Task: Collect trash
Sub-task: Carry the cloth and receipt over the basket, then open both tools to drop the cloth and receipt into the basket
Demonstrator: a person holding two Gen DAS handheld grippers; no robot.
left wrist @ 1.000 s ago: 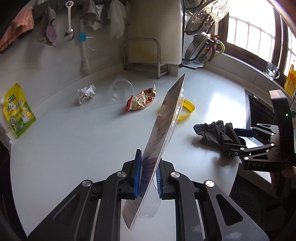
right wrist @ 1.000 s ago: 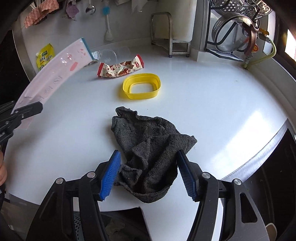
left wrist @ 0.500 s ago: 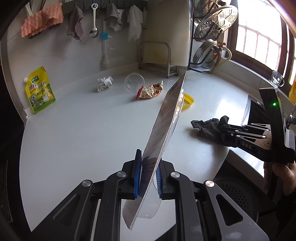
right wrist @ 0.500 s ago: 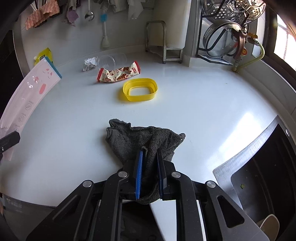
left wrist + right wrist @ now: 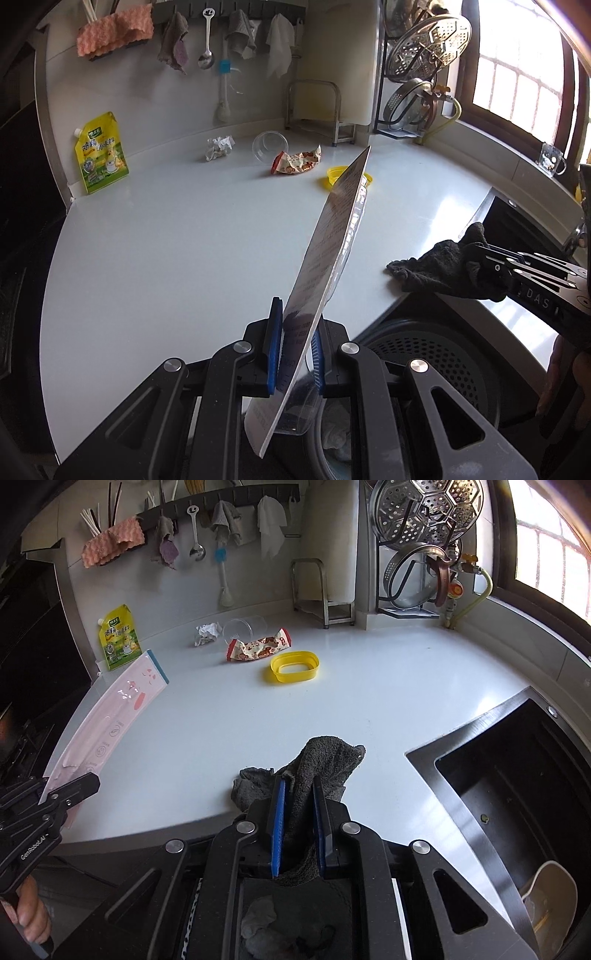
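The left gripper [image 5: 293, 350] clamps a flat package [image 5: 328, 258] — the right gripper [image 5: 298, 823], jaws just closed, pinches a dark cloth [image 5: 321, 764] at the counter's [image 5: 369, 701] near edge.

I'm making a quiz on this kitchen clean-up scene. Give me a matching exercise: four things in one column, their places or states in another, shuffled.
Things:
1. dark rag
2. flat packet
3. crumpled paper
4. yellow pouch

Places or states:
A. leaning on the wall
B. held in the left gripper
C. lying beside the clear cup
D. held in the right gripper

Pairs: 1-D, 2-B, 3-C, 4-A
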